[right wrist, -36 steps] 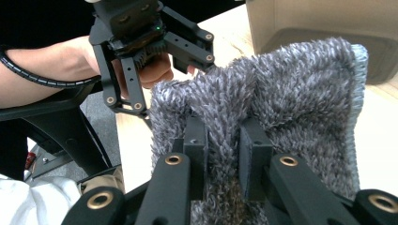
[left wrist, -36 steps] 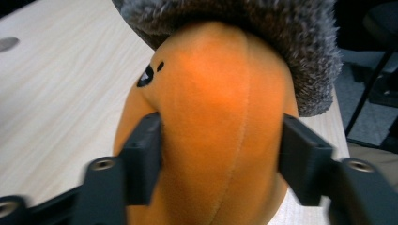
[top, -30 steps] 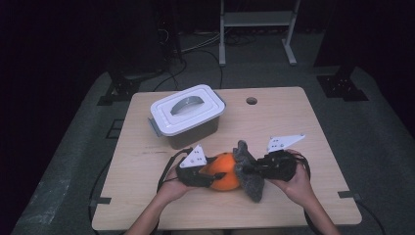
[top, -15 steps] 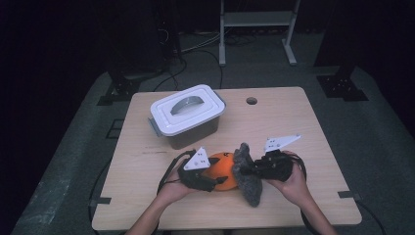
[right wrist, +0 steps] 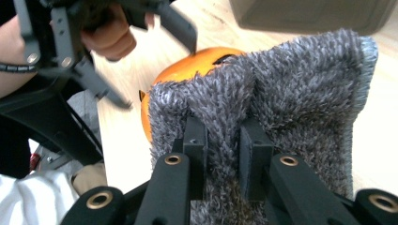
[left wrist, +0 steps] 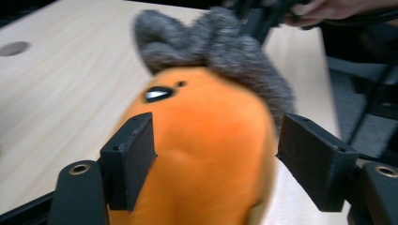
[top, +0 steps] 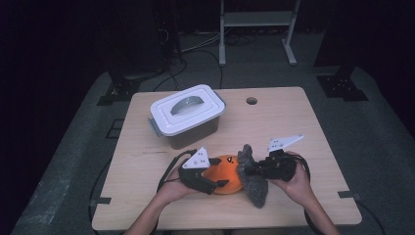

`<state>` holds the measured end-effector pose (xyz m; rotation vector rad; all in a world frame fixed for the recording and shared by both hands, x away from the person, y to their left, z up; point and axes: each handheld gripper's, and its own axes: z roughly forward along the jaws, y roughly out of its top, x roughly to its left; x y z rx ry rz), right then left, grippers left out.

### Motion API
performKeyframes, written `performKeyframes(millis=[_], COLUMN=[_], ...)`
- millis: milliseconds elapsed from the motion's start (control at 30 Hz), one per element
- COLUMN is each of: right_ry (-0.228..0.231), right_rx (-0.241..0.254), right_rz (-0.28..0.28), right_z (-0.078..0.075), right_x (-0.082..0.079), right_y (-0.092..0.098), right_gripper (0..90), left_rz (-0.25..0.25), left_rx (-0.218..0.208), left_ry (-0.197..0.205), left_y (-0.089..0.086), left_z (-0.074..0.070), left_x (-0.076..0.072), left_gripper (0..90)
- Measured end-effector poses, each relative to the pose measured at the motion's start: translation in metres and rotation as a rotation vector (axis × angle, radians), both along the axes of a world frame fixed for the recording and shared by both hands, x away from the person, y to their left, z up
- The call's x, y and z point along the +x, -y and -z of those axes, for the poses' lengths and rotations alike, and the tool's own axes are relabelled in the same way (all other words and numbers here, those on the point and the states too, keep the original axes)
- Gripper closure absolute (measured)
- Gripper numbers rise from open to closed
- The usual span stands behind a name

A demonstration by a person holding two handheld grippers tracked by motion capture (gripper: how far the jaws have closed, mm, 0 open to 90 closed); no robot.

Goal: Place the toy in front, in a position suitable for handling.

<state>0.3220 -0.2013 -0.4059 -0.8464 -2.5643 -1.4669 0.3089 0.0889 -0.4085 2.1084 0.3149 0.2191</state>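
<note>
Your left gripper (left wrist: pixel 216 164) jaws have just been opening and stand spread around the round orange plush toy (left wrist: pixel 202 154) at the table's six o'clock edge. Your right gripper (right wrist: pixel 223 140) pinches the fuzzy grey cloth (right wrist: pixel 281 93) draped against the toy's three o'clock side. Farther off, toward eleven o'clock, sits the lidded white plastic box (top: pixel 186 115).

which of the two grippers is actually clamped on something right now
The right gripper: its jaws pinch a fold of the grey fuzzy cloth. The left gripper has just been opening; its jaws stand either side of the orange plush toy, with a gap.
</note>
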Motion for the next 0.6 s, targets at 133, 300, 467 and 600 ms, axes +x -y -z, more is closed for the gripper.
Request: performKeyframes(millis=[133, 300, 467, 600], right_ry=[0.015, 0.008, -0.040, -0.055], right_rx=[0.004, 0.014, 0.006, 0.010], right_rz=[0.015, 0.016, -0.046, -0.084], right_z=[-0.003, -0.003, 0.005, 0.008], right_x=[-0.001, 0.001, 0.001, 0.000], right_y=[0.003, 0.003, 0.003, 0.003], right_gripper=[75.2, 75.3, 75.1, 75.0], left_rz=[0.032, 0.082, 0.030, 0.013], left_rx=[0.037, 0.027, 0.006, 0.027], left_ry=[-0.038, -0.049, -0.026, -0.046], left_y=[0.003, 0.002, 0.000, 0.003], left_z=[0.007, 0.003, 0.000, 0.008], left_x=[0.000, -0.001, 0.001, 0.003], left_gripper=[27.2, 31.7, 22.4, 22.6])
